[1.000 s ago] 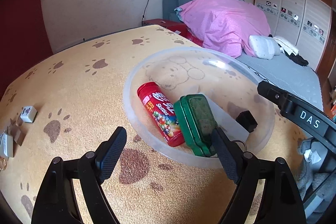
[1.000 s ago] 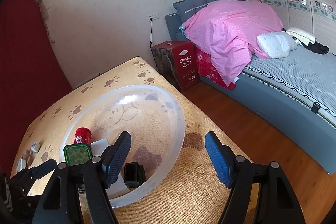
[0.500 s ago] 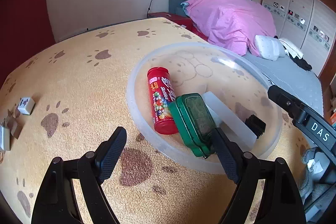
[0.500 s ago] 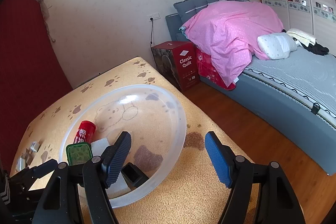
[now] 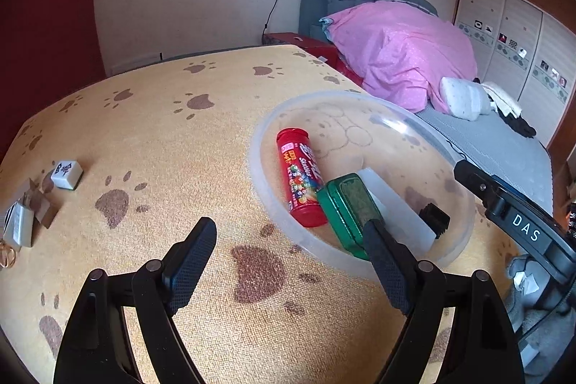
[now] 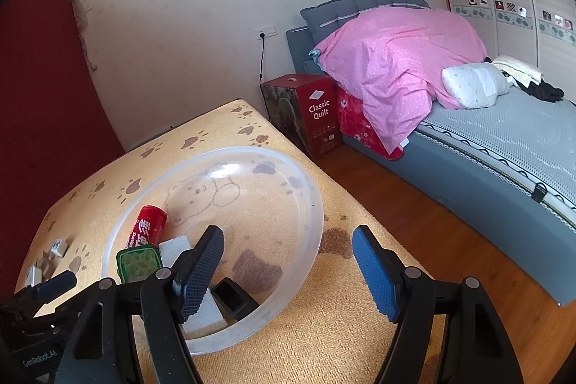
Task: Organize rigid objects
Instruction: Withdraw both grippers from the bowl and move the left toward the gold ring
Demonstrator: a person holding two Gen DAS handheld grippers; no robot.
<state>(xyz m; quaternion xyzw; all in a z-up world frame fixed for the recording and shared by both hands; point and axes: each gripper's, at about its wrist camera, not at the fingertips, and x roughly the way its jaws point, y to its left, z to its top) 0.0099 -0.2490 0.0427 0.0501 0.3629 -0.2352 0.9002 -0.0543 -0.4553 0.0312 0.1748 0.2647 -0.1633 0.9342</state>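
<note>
Left gripper [image 5: 288, 258] hangs with jaws wide apart, nothing between them, over the paw-print table [image 5: 162, 139] just beside the clear bowl [image 5: 262, 189]; right gripper [image 6: 288, 261] is likewise spread and empty, above the bowl's right rim near the table's right edge. In the bowl – red Skittles tube [image 5: 300, 177] touching the green tin [image 5: 347, 213], a white block [image 5: 396, 207], a small black cube [image 5: 433, 218]. A mahjong tile [image 5: 66, 173] and white plug [image 5: 19, 227] lie at the table's left edge, well apart from the bowl.
</note>
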